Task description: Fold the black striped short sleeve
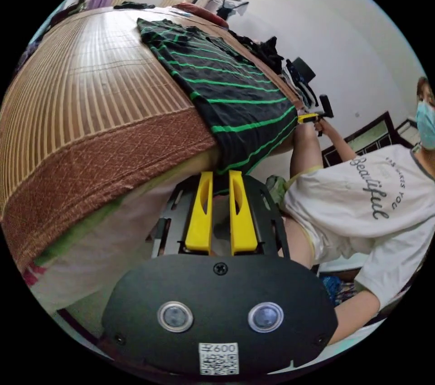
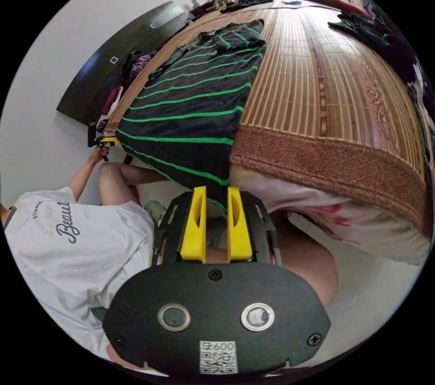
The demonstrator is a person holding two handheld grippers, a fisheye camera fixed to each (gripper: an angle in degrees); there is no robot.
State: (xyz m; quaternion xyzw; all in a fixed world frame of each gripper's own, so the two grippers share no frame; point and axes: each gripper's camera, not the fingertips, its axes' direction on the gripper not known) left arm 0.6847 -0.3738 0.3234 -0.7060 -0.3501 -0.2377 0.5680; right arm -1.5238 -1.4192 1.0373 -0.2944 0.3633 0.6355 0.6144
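The black short-sleeve shirt with green stripes (image 1: 226,86) lies flat on a bamboo mat on the bed, its hem hanging over the near edge. In the left gripper view, my left gripper (image 1: 220,175) is shut on one hem corner, with dark cloth between the yellow jaws. The right gripper (image 1: 311,118) shows small at the other hem corner in a hand. In the right gripper view, the shirt (image 2: 195,99) runs away from me and my right gripper (image 2: 213,191) is shut on its hem corner. The left gripper (image 2: 107,141) shows far left at the hem.
The bamboo mat (image 1: 90,77) covers the bed, with a brown quilted border (image 2: 326,154) along the near edge. A person in a white T-shirt (image 1: 362,194) crouches by the bed edge. Dark clothes (image 1: 258,47) are piled on the far side. A dark cabinet (image 2: 122,59) stands by the wall.
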